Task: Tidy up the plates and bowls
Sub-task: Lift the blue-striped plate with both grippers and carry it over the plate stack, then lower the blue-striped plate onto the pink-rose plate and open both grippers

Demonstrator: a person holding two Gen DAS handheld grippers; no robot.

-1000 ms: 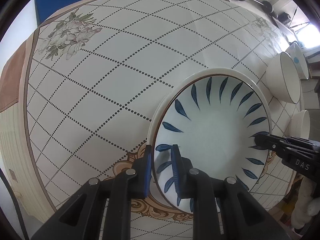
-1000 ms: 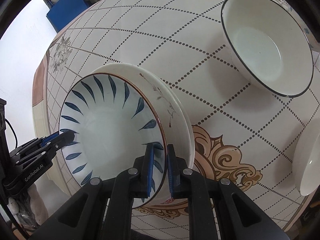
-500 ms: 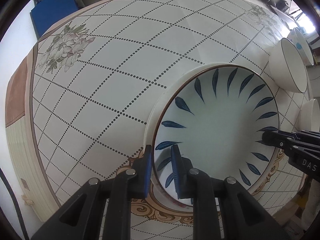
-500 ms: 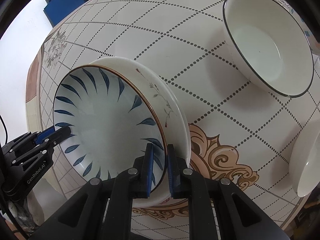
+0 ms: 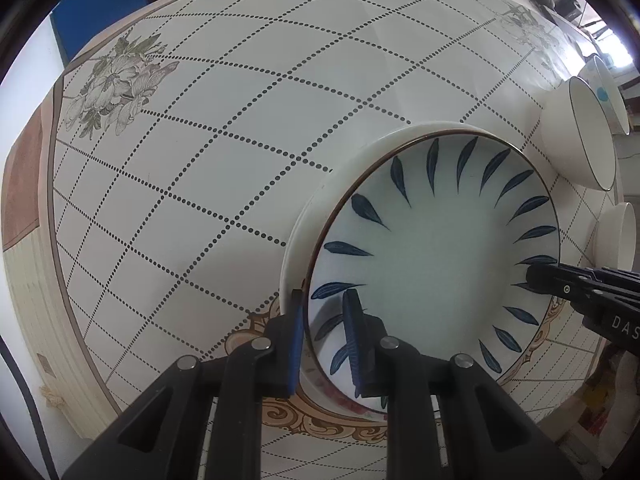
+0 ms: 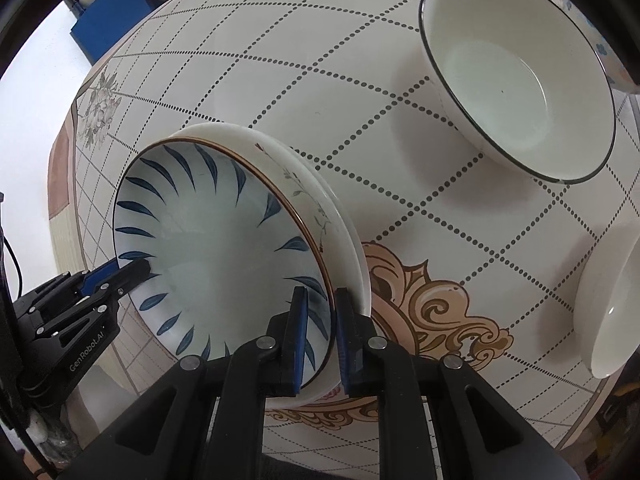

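Note:
A plate with blue leaf strokes sits in, or just above, a larger white plate with a thin floral sprig. I cannot tell whether the two touch. My left gripper is shut on the blue-leaf plate's near rim, one finger inside and one outside. My right gripper is shut on the opposite rim in the same way. Each view shows the other gripper at the far side: the right gripper and the left gripper.
The round table has a dotted lattice cloth. A black-rimmed white bowl stands beyond the plates. A plain white bowl sits near the table's edge. Behind the black-rimmed one shows a bowl with blue dots.
Both grippers keep their hold on the blue-leaf plate. The plate has shifted a little over the white plate, whose rim shows less on the right gripper's side.

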